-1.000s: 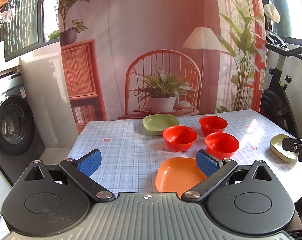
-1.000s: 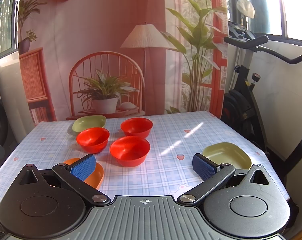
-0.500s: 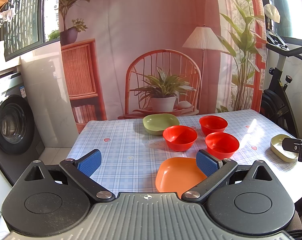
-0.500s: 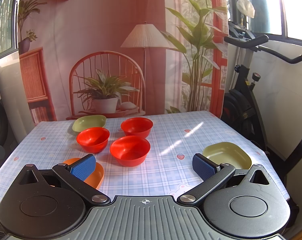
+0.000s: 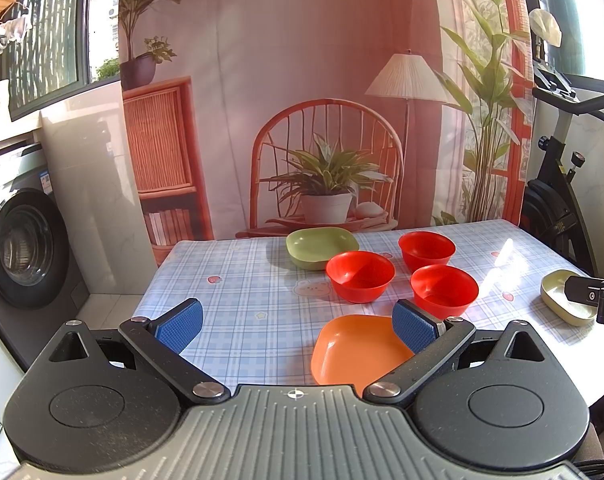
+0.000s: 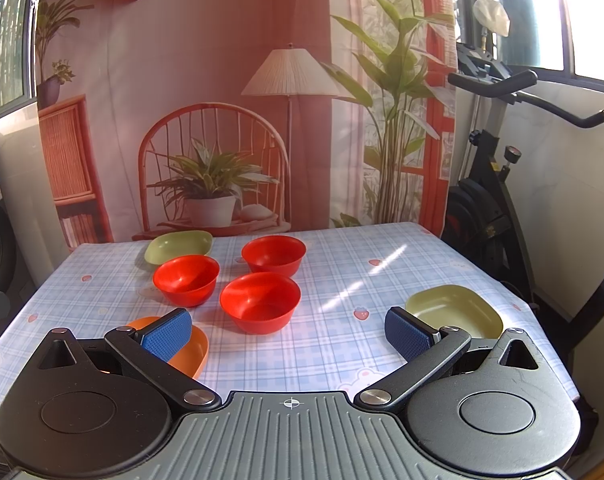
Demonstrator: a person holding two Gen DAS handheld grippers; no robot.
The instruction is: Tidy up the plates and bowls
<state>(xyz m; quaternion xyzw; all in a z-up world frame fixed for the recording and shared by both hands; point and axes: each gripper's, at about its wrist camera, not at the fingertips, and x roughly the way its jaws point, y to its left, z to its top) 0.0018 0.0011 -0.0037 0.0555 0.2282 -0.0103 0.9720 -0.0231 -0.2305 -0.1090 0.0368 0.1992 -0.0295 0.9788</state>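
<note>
- Left gripper [image 5: 297, 326]: jaws spread wide, nothing between the blue pads [image 5: 179, 325]. It sits above the near edge of the table [image 5: 229, 280], apart from all dishes.
- Orange plate [image 5: 356, 350]: just ahead of the left gripper, partly behind its right-hand pad. In the right wrist view the same orange plate [image 6: 195, 350] lies behind the right gripper's left-hand pad.
- Right gripper [image 6: 287, 334]: jaws likewise wide apart, holding nothing, above bare checked cloth.
- Three red bowls, upright, grouped ahead of both tools, close but apart from one another: nearest red bowl [image 6: 259, 302] straight ahead of the right gripper; left red bowl [image 6: 186, 280] beyond the orange plate; far red bowl [image 6: 273, 254] behind them.
- Green plate [image 6: 179, 245]: farthest back, ahead-left of the right gripper, just behind the left red bowl.
- Olive plate [image 6: 454, 310]: just ahead of the right gripper's right-hand pad, near the table's right edge. In the left wrist view, olive plate [image 5: 564, 298] sits far right, partly covered by a black part of the other tool.
- Exercise bike [image 6: 498, 184] beside the table on the right; washing machine [image 5: 21, 248] to the left.
</note>
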